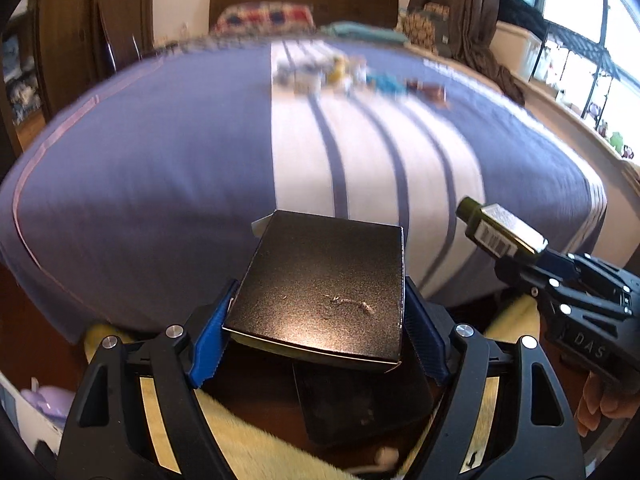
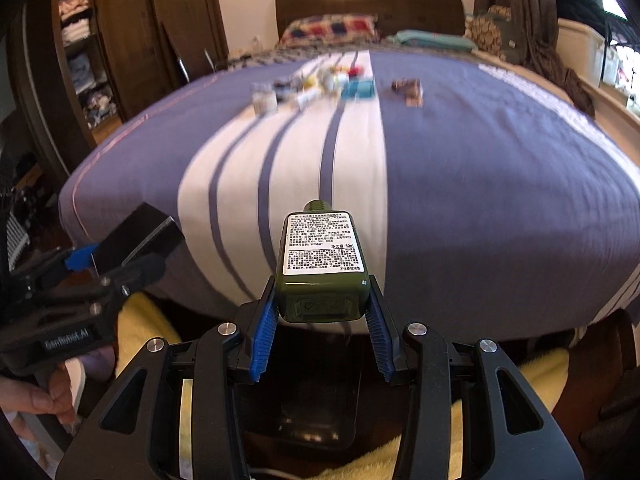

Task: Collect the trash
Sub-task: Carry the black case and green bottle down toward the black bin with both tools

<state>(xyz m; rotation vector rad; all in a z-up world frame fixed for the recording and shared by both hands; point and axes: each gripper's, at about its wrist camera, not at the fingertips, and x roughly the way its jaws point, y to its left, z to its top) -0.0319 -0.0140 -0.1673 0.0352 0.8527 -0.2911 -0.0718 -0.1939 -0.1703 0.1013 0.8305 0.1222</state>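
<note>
— While both grippers hang over the foot of the bed, what does the left gripper carry?

— A flat black box, rectangular, with a fine grainy matte top that is scuffed near the middle. Ribbed blue pads press on its two long sides, so the fingers stand wide and clamped on it. A pale flap shows at its far left corner.

— And the right gripper?

— Its blue ridged fingers, set fairly narrow, pinch the base of a small dark green bottle. That bottle is squarish with rounded shoulders and a smooth glossy body; its short neck points away toward the bed. A white label with dense black print covers the upper face, and the left wrist view shows a barcode on its side.

— What lies below them?

— Fluffy pale yellow fabric and a dark object beneath the jaws, too dim to name. A hand grips the left tool's handle.

— And farther out?

— A bed with a blue-violet bedspread, smooth, crossed by a broad white band with thin blue stripes. Well up the bed, a blurred cluster of small items lies on it, more trash perhaps, though shapes are unclear. Behind it a patterned pillow leans at a dark wooden headboard.
</note>
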